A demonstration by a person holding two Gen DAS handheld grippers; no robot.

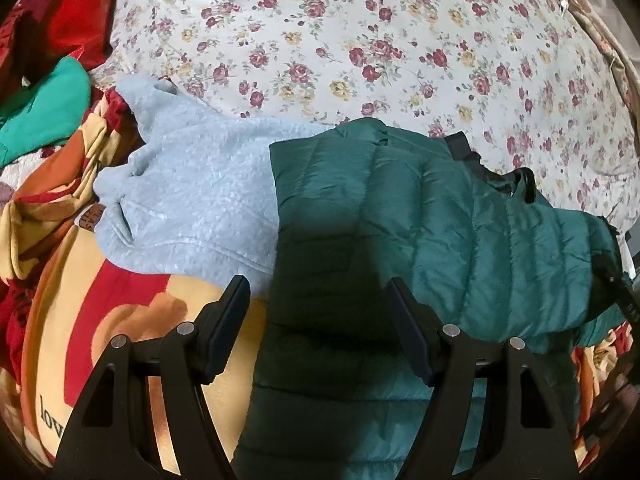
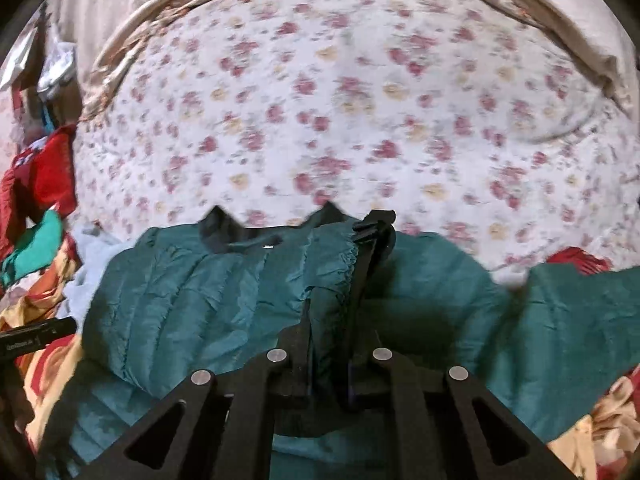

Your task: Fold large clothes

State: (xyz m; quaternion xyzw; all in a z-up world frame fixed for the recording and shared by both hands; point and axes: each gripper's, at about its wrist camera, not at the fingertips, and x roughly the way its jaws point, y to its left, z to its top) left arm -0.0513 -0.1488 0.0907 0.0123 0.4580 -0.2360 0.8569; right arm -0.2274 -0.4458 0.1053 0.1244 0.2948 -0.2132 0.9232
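Far left in the left wrist view: red cloth (image 1: 76, 12) and a bright green garment (image 1: 44, 108) heaped at the edge of the bed, on a red, orange and cream blanket (image 1: 52, 264) with part of a printed word showing. Just right of those, a pale grey fleece top (image 1: 192, 196) spread flat, its right edge tucked under a dark green quilted jacket (image 1: 440, 216). Jacket lying across the middle of the bed, over the blanket in front and against the flowered bedspread (image 1: 360, 40) behind, black trim at its far right end. Left tool (image 1: 320, 320) hanging above the jacket's near left part, jaws spread wide, nothing between them.

From the right wrist view, same red and green heap far left, then the fleece edge, then the jacket (image 2: 180, 280) filling the middle. Right tool (image 2: 330, 316) clamped shut on a raised fold of the jacket near its black-trimmed edge, green fabric bunched between the fingers. Further right, more jacket fabric draped across, flowered bedspread (image 2: 360, 100) behind and a beige ruffled border (image 2: 540, 12) along the far side.
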